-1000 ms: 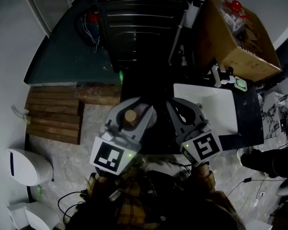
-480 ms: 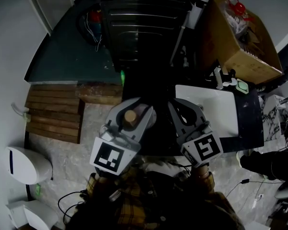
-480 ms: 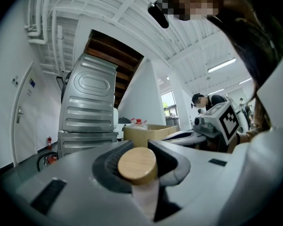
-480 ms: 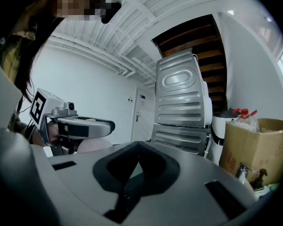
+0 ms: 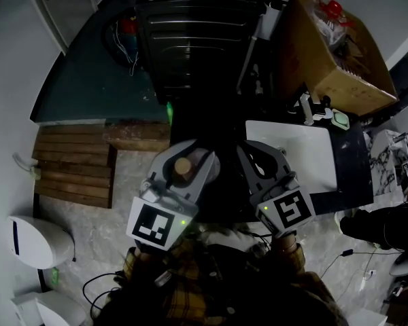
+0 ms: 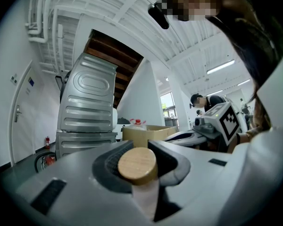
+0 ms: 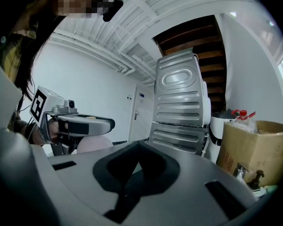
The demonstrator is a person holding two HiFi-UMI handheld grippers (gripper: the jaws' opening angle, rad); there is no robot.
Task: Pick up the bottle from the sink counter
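Left tongs pinching bottle, right tongs empty.
Left tongs (image 6: 137, 150) clamp on the bottle (image 6: 137, 165), wooden cap up between the jaws, pale body below. Right tongs (image 7: 138, 157) just beside them, pressed together, nothing inside. Both point level. The bottle is in the air, off the dark counter (image 5: 354, 165), left of the white sink (image 5: 306, 156). Cardboard box (image 5: 333, 56) behind the sink.

1. Bottle (image 6: 144, 199): pale matt body, cap of light, smooth wood (no gloss).
2. Left gripper (image 6: 139, 149) and right gripper (image 7: 139, 147): matt grey plastic shells with dark textured pads in the jaws.
3. Far machine (image 5: 197, 32): ribbed sheet metal with a dull sheen.
4. Box (image 5: 333, 53): plain brown cardboard.
5. Left pallet (image 5: 75, 161): rough wooden slats.
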